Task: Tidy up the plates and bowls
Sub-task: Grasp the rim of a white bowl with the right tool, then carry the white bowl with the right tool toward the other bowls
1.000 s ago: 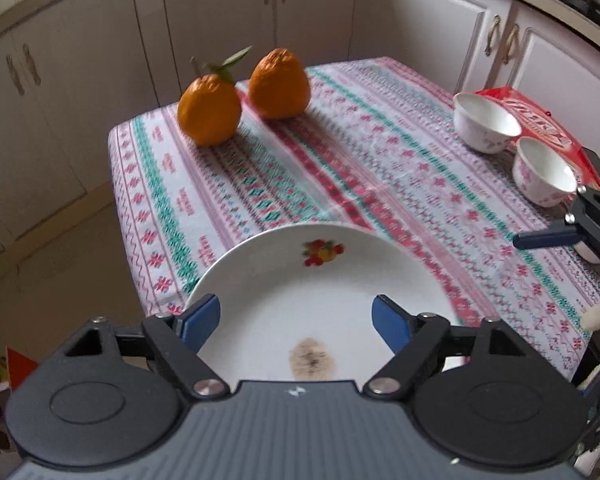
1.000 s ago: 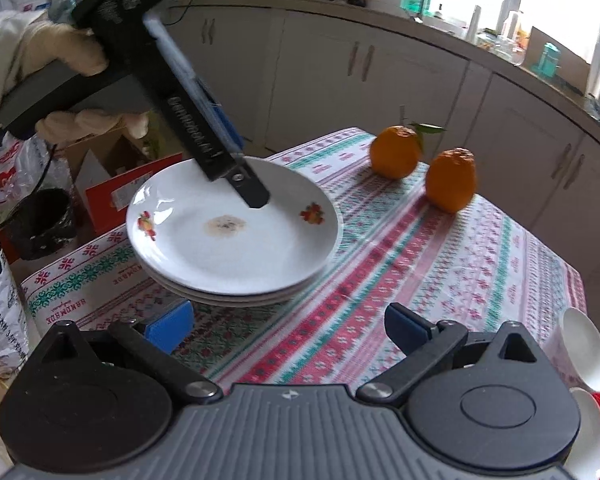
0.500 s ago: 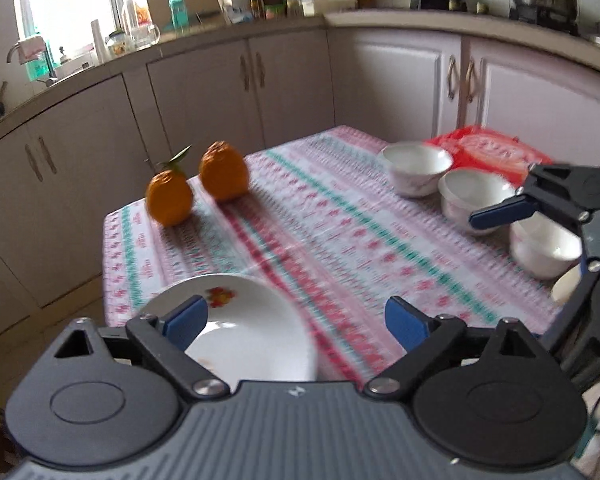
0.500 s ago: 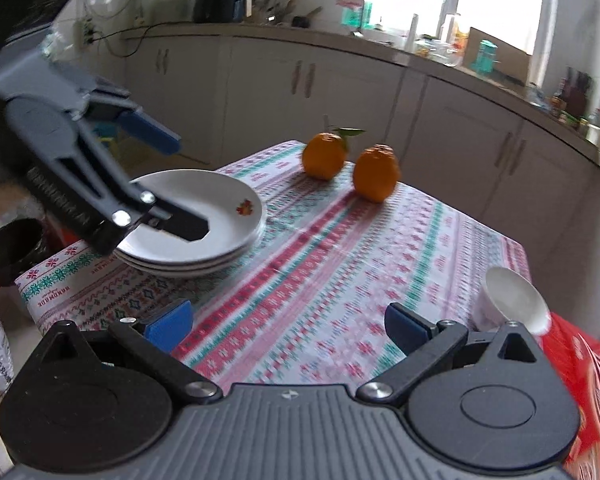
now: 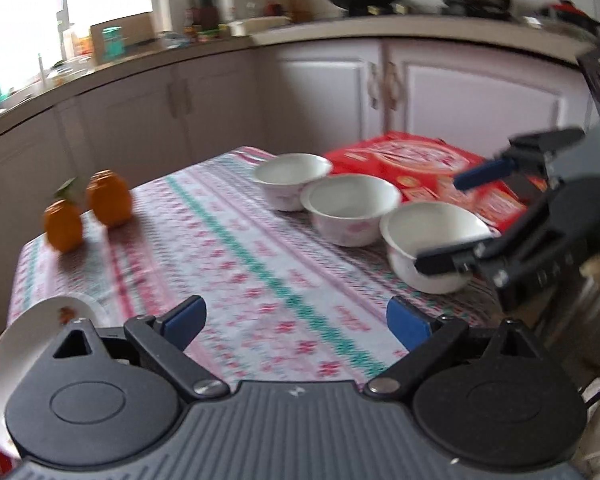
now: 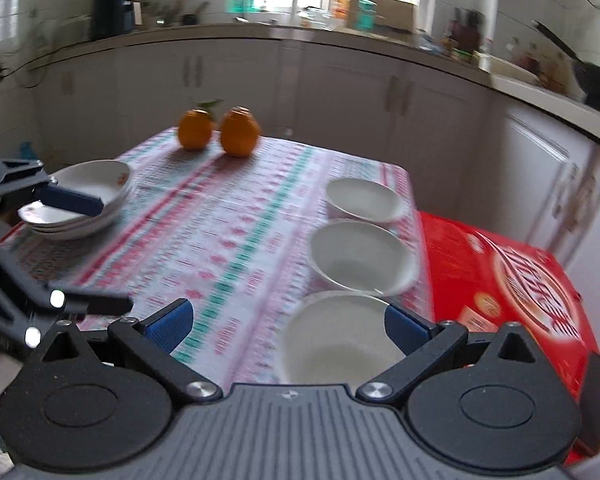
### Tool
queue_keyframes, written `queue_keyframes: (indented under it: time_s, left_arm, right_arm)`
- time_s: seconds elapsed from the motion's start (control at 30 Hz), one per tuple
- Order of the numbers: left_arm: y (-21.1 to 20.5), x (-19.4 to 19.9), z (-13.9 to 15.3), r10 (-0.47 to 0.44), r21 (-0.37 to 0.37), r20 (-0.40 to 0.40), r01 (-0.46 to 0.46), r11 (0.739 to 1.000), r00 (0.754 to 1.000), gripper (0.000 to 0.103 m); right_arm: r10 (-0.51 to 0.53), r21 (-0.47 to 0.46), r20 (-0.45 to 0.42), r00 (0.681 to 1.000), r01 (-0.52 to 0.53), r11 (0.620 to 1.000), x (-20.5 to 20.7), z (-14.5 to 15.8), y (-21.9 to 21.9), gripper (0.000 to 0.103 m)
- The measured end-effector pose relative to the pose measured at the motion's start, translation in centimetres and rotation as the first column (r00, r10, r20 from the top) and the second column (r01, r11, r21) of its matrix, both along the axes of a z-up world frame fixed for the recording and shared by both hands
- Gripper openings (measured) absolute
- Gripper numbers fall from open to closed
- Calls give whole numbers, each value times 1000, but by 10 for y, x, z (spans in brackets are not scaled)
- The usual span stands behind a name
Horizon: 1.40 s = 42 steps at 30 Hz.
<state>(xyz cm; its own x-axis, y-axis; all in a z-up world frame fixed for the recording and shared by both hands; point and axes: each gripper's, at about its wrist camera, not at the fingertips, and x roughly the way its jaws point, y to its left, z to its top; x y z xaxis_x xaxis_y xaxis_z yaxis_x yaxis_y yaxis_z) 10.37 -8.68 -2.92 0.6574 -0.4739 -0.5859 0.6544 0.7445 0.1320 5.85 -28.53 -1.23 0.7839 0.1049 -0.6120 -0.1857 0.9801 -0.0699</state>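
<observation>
Kitchen table (image 5: 260,264) under a patterned cloth in pink, green and white, with everything placed relative to it. Along its right edge, three white bowls in a row: far bowl (image 6: 364,199), middle bowl (image 6: 362,258), near bowl (image 6: 340,340), all just beside a red printed box (image 6: 512,280). At its left near corner, a stack of white plates (image 6: 82,204) with small fruit motifs. At its far end, two oranges (image 6: 218,130) side by side (one with a leaf). Left hand-held gripper (image 5: 296,318) above the table's near middle, jaws opening wide, nothing between the blue pads, only cloth beneath. Right hand-held gripper (image 6: 288,320) above the table's near right side, jaws spread wide, empty, near bowl below the gap but untouched. Cabinets and worktop behind the table, blurred.
</observation>
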Motion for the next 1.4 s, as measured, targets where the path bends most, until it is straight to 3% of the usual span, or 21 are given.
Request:
queue_keyframes:
  time_s: [0.27,0.5,0.83,1.13,1.4]
  left_arm:
    - [-59,3,-30,-167,49,-32,168,985,985,97]
    - [-80,9,-45,-199,21,-84,202,979,976,97]
    - [-105,6,-51,-264,38,-70,267,963,962,96]
    - [-113,8,-53,-283,17,-72,285,958,956,84]
    - [-112,12,-51,-276,-2,-80,277,961,958,82]
  right_arm:
    - [-70,65,-64,996,74,995,6,-16,-38,103]
    - [-69,78,-107,992,78,994,9,-26,-56,103]
    - [-57,158,-144,988,80,984,26,-37,-75,100]
    - [-24,194,-180,983,59,979,34,-41,-78,80]
    - [-15,216,-190,982,57,975,34,-39,-80,80]
